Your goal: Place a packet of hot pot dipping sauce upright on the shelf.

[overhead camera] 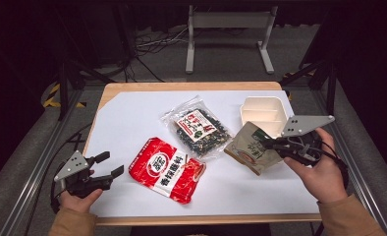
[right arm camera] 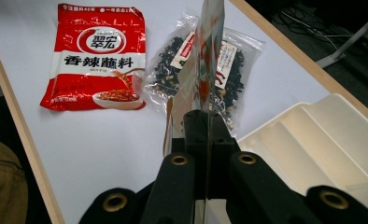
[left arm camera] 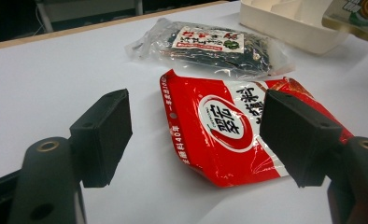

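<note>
1. From the high view we look forward and down over the whole tabletop [overhead camera: 132, 113].
2. The left gripper view sits low, close to the red packet [left arm camera: 229, 130].
3. The right gripper view looks back across; we share that red packet [right arm camera: 98, 60] in all three.

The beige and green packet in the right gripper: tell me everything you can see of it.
The beige and green flat foil-like packet carries a green printed label. The right gripper is shut on its edge; in the right gripper view the packet stands edge-on between the jaws. In the high view it sits tilted beside the white divided plastic tray, overlapping the tray's near corner. Whether its far end touches the white table sheet is unclear.
</note>
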A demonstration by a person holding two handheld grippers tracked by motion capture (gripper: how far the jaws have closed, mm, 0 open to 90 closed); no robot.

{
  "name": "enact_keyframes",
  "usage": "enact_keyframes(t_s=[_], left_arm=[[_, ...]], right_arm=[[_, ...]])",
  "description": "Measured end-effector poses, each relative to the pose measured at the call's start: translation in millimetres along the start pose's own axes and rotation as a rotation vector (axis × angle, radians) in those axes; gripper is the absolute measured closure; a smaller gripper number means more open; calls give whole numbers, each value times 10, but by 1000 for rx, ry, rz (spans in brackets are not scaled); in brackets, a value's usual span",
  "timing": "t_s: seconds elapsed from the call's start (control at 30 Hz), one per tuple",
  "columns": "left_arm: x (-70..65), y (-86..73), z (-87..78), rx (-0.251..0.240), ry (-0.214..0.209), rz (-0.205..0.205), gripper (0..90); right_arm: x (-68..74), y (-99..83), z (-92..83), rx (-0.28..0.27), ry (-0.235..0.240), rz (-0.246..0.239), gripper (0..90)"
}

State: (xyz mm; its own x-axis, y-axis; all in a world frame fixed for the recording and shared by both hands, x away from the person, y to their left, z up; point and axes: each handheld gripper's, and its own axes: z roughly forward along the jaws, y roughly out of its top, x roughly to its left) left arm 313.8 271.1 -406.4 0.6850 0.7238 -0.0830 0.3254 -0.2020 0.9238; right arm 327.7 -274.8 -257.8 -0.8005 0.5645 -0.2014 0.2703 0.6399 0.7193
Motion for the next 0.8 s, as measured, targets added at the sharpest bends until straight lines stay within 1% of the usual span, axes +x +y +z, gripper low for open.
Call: enact_keyframes(t_s=[0.13,0.2,0.27,0.33,0.43,0.53,0.63,0.7,0.77,0.8], left_arm=[[-5,-4,-10,1,2,-1,257],[-7,-11,-21,-4,7,-8,257],[-1,-10,-28,-2,8,0,258],[-11,-16,-37,-1,8,-12,259],[-7,-17,-44,-3,11,-6,258],[-13,-23,-56,-1,11,-12,258],[-14,-27,-69,1,15,-7,259],[-11,-38,-88,3,20,-3,259],[-17,-49,-113,1,25,-17,259],[-16,-55,-125,0,28,-12,259]], right_arm=[[-51,80,-71,-12,3,2,900],[-79,131,-96,-18,9,1,900],[-85,150,-104,-19,10,0,900],[-97,197,-114,-26,15,-1,900],[-115,263,-130,-33,17,-7,900],[-141,333,-153,-35,20,-24,900],[-162,371,-171,-39,24,-28,899],[-200,409,-192,-46,26,-32,899],[-239,433,-204,-49,25,-32,900],[-259,444,-209,-50,26,-31,899]])
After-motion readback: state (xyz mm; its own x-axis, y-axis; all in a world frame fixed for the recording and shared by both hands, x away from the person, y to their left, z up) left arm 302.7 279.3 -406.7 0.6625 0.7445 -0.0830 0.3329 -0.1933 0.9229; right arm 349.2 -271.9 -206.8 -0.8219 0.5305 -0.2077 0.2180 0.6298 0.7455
